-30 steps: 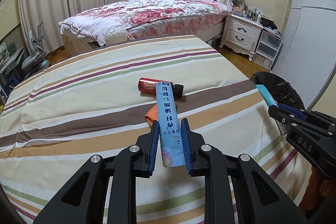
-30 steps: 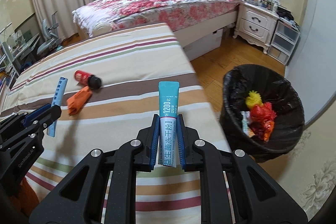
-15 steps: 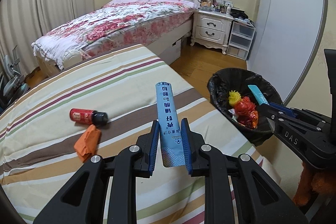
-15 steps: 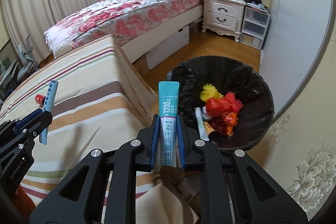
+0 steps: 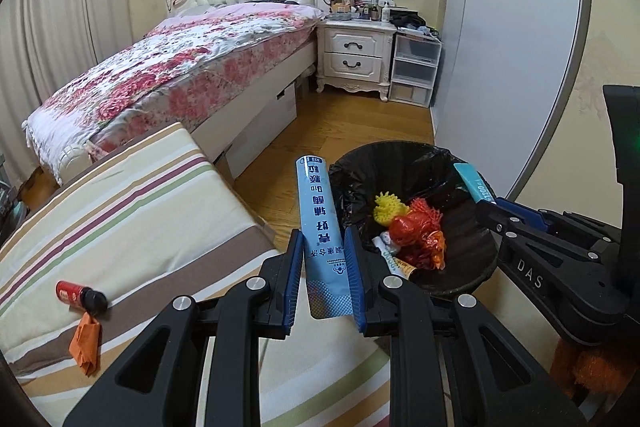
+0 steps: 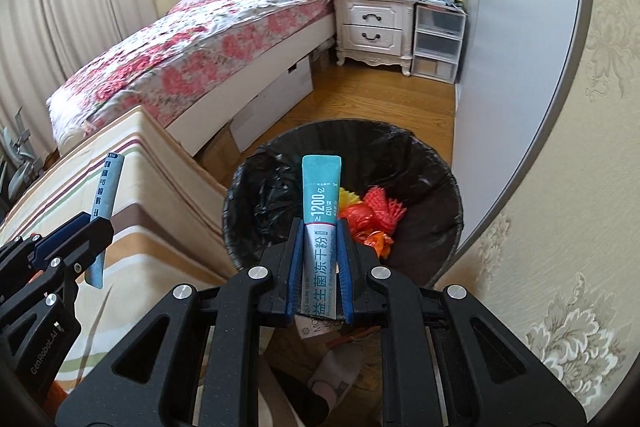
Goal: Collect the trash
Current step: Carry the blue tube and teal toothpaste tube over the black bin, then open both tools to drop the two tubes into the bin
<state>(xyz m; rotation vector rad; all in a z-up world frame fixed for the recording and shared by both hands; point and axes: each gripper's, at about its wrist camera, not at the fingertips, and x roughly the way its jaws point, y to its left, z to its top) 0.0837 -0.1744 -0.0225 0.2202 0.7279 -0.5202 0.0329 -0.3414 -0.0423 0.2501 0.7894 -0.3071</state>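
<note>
Left gripper [image 5: 322, 281] clamped on a pale blue sachet [image 5: 320, 227], stick upright, beside the rim of the black-lined bin [image 5: 404, 155]; right gripper [image 6: 320, 277] clamped on a teal sachet [image 6: 321, 195], poised over the bin's mouth; red and yellow scraps [image 6: 370, 213] inside; red bottle [image 5: 80, 295] and orange wrapper [image 5: 85, 343] lying on the striped cover [image 5: 132, 227].
</note>
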